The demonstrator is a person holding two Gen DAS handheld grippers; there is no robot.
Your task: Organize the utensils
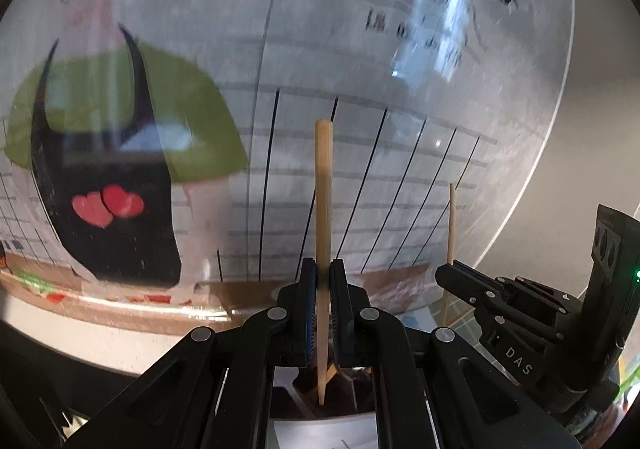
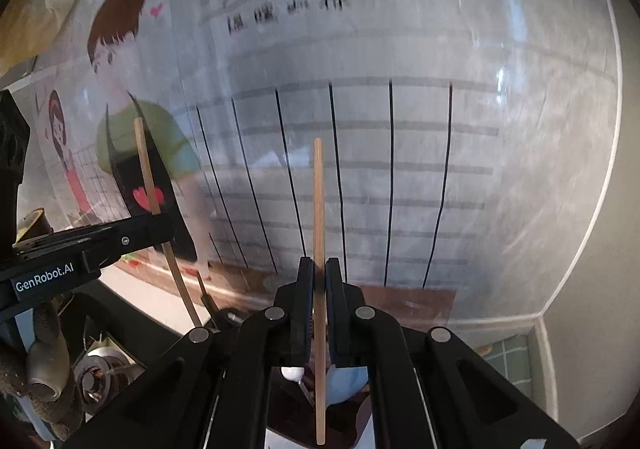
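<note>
Left gripper (image 1: 323, 277): jaws pressed on a chopstick (image 1: 323, 185), pinching it near mid-length; the stick stands almost upright, thick end up, thin end below the jaws.
Right gripper (image 2: 319, 277): jaws pressed on a second chopstick (image 2: 318, 209), also nearly upright, passing down between the pads.
Relation: the two grippers sit side by side, apart; each shows in the other's view with its stick.
Background: wall poster (image 1: 400, 153) with a cartoon figure in green shirt and black apron, ruled lines, blurred writing.
Below, right wrist view: dark counter (image 2: 132, 313) with a sink strainer (image 2: 100, 373); details unclear.
</note>
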